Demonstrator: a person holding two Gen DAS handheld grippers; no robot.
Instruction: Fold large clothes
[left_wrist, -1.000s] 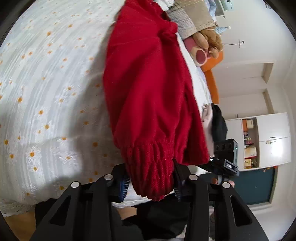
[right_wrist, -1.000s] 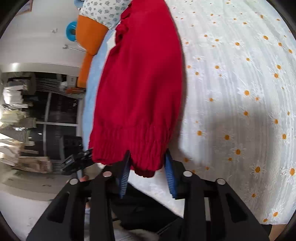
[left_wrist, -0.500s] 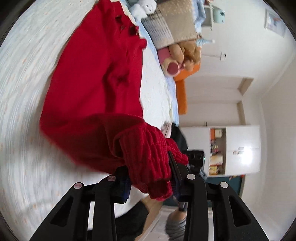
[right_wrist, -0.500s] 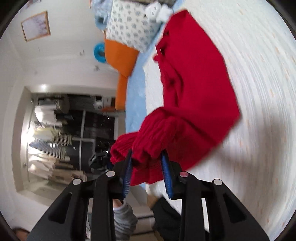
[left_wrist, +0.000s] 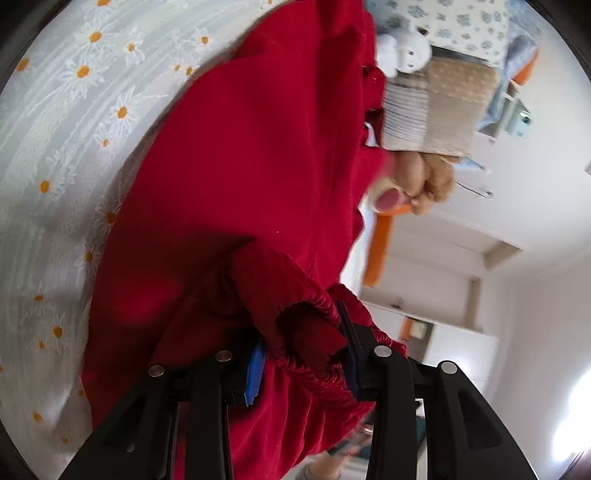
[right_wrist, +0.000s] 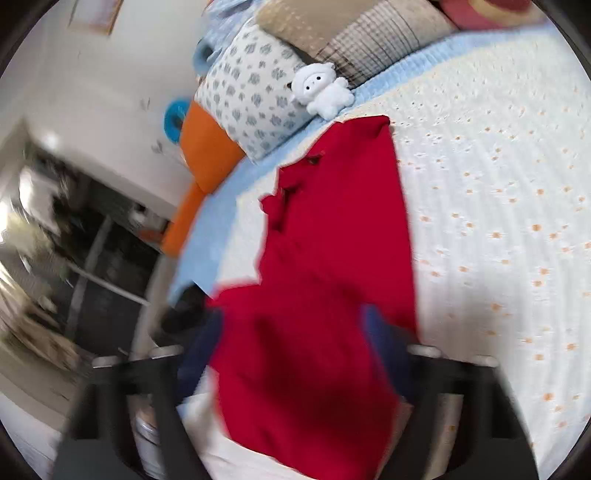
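A large red knit garment lies lengthwise on the daisy-print bedspread. My left gripper is shut on its ribbed elastic hem, which bunches between the blue-padded fingers above the lower layer of cloth. In the right wrist view the same garment stretches toward the pillows, and my right gripper sits over its near end with red cloth between the wide-set fingers. That view is blurred, so I cannot tell whether the fingers clamp the cloth.
Pillows and a small white plush lie at the head of the bed. An orange cushion and a brown teddy bear are beside them. Wardrobe shelves stand past the bed's left edge.
Both grippers have carried the ribbed hem up the bed toward the pillows, doubling the garment over itself. The right gripper's fingers now stand much wider apart than before.
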